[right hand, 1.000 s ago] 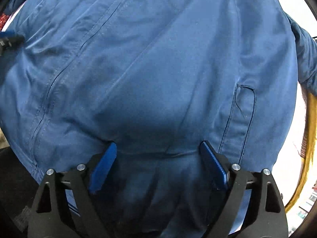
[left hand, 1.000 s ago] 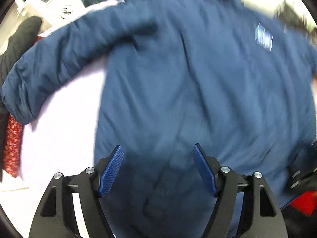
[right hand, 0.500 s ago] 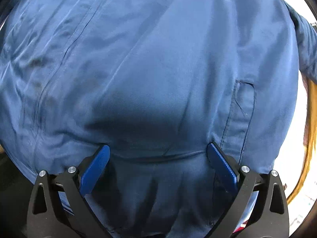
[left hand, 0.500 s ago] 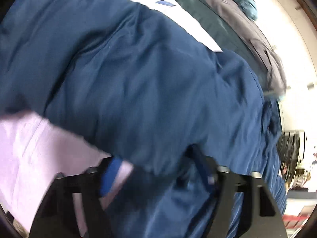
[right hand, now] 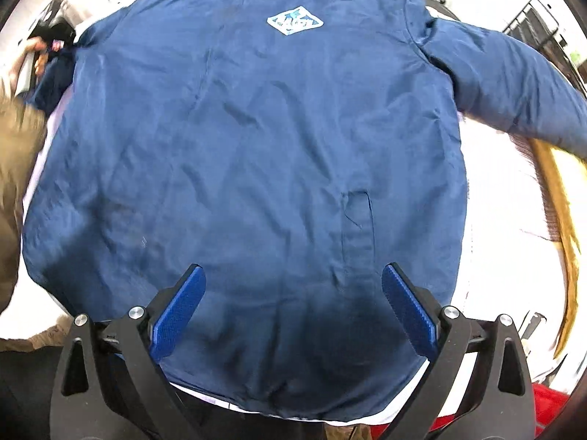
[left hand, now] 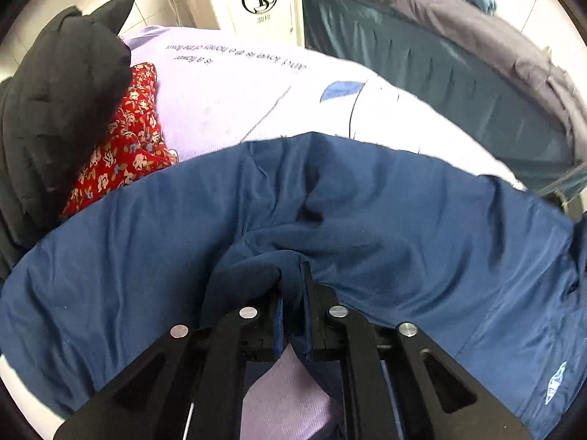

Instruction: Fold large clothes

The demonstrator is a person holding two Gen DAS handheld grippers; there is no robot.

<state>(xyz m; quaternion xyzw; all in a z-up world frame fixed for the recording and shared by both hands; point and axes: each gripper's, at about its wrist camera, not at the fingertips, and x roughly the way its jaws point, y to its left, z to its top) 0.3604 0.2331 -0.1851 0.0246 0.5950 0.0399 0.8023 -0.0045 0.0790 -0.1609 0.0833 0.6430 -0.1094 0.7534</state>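
Observation:
A large navy blue jacket [right hand: 256,146] lies spread face up on a pale lilac sheet, with a light blue chest logo [right hand: 294,20] and one sleeve [right hand: 513,84] stretched out to the right. My right gripper [right hand: 291,293] is open and empty, hovering over the jacket's hem. In the left wrist view my left gripper [left hand: 293,286] is shut on a bunched fold of the jacket [left hand: 403,220], apparently its left sleeve. The rest of that sleeve drapes across the view.
A black garment [left hand: 55,110] and a red floral one [left hand: 124,146] are piled at the left on the lilac sheet [left hand: 238,88]. A dark green covered piece of furniture [left hand: 440,55] and a white box [left hand: 256,0] stand behind. A yellow strip [right hand: 557,190] lies at the right.
My left gripper swung away from the jacket's body to the sleeve and closed on it. My right gripper pulled back and rose, so the whole jacket shows.

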